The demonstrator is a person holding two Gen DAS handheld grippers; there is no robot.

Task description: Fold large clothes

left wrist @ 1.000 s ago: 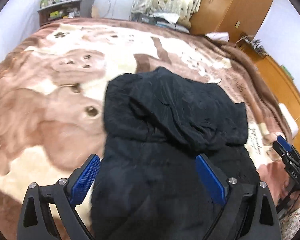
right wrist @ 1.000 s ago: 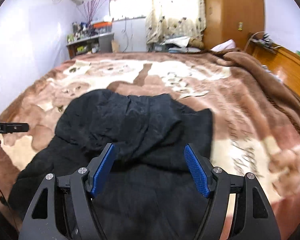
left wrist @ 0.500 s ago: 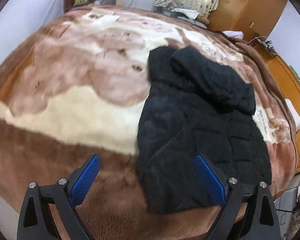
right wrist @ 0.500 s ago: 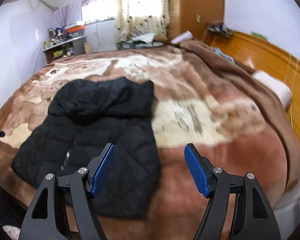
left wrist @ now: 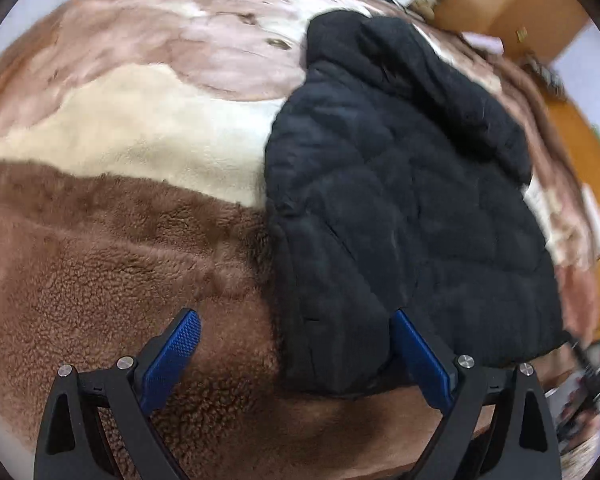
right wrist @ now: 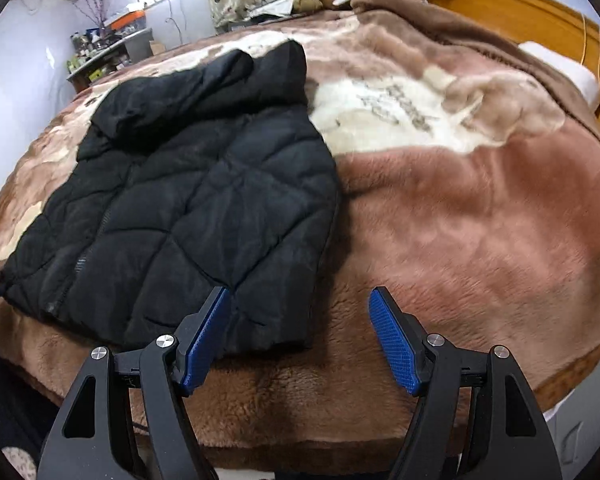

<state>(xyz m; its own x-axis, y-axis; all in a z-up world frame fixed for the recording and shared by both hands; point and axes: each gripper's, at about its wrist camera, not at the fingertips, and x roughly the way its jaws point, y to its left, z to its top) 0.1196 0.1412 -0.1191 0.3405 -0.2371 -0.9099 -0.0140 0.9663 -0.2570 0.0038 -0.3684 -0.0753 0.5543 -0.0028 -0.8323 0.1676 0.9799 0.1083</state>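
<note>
1. The black quilted jacket [right wrist: 188, 200] lies flat on the bed, on the brown and cream plush blanket [right wrist: 480, 208]. Its hood [right wrist: 204, 80] is at the far end and its hem runs along the near edge of the bed.
2. The jacket's long axis runs away from both claws, from hem to hood. The hem is the short side, and it is the side that faces them.
3. The left claw [left wrist: 296, 360] is spread wide and grips nothing. The jacket's near left hem corner [left wrist: 340, 372] sits inside its gap, hard against the right-hand finger, while the left-hand finger stands over bare blanket.
4. The right claw [right wrist: 300, 340] is also spread wide and empty. The jacket's near right hem corner [right wrist: 276, 332] lies just behind its left-hand finger; the rest of the gap is over bare blanket.
5. So each claw stands at its own corner of the hem, the jacket body between the 2 of them and stretching forward.
6. Judgement: each hand is nearest its own corner, so neither needs to cross over. The coming move looks like a pinch on both hem corners, then a lift toward the hood.
7. Each claw probably needs a small shift inward first, so that cloth sits squarely between the fingers.
</note>
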